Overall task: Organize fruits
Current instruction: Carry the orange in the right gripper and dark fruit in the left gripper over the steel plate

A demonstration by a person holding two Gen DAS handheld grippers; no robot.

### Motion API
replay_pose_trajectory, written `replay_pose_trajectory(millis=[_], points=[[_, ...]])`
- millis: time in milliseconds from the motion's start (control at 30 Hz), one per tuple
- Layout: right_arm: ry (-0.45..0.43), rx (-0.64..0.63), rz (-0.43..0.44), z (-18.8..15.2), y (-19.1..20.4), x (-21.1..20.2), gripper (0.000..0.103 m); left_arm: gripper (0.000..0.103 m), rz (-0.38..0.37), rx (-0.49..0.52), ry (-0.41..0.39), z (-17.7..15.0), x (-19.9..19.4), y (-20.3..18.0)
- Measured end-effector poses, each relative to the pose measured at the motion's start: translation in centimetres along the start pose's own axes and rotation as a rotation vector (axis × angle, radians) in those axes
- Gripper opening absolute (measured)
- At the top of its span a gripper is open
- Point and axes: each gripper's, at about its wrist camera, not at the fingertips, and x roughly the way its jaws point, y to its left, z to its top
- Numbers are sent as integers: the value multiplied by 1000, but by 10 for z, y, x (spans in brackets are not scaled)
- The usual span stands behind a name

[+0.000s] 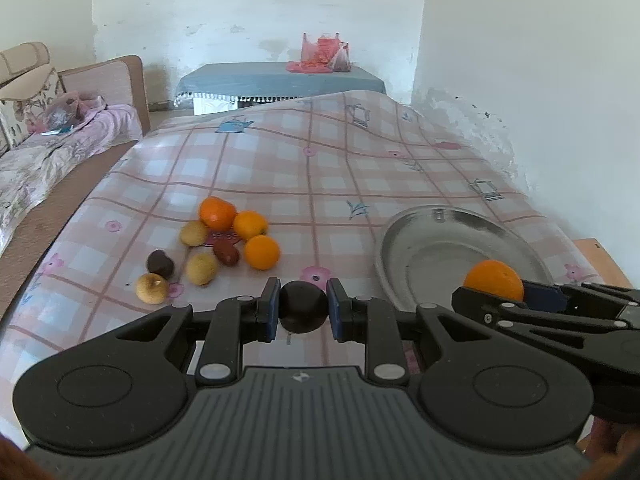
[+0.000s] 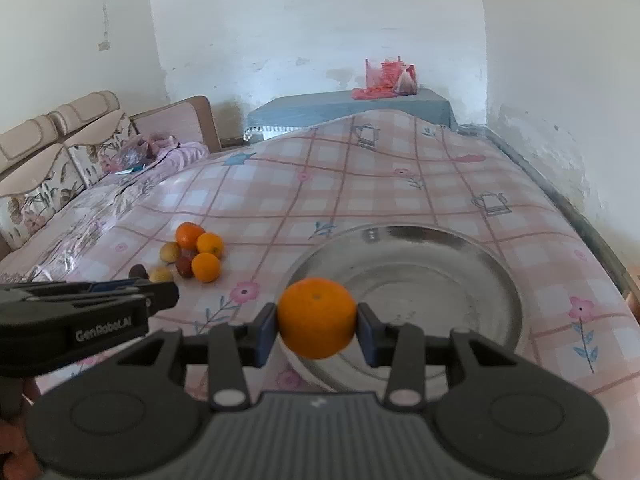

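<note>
Orange (image 2: 316, 318) over metal dish (image 2: 496, 276) rim

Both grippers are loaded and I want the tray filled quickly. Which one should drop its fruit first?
Right, probably. The right gripper holds its orange over the metal tray's near rim; the left gripper, holding a dark fruit, is beside the tray.
</note>
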Motion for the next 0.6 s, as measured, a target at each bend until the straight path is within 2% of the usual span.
replay_pose_trajectory(millis=[600], points=[[-11,76,-80,3,-46,-7,40,29,-82,40,3,8,16,-37]])
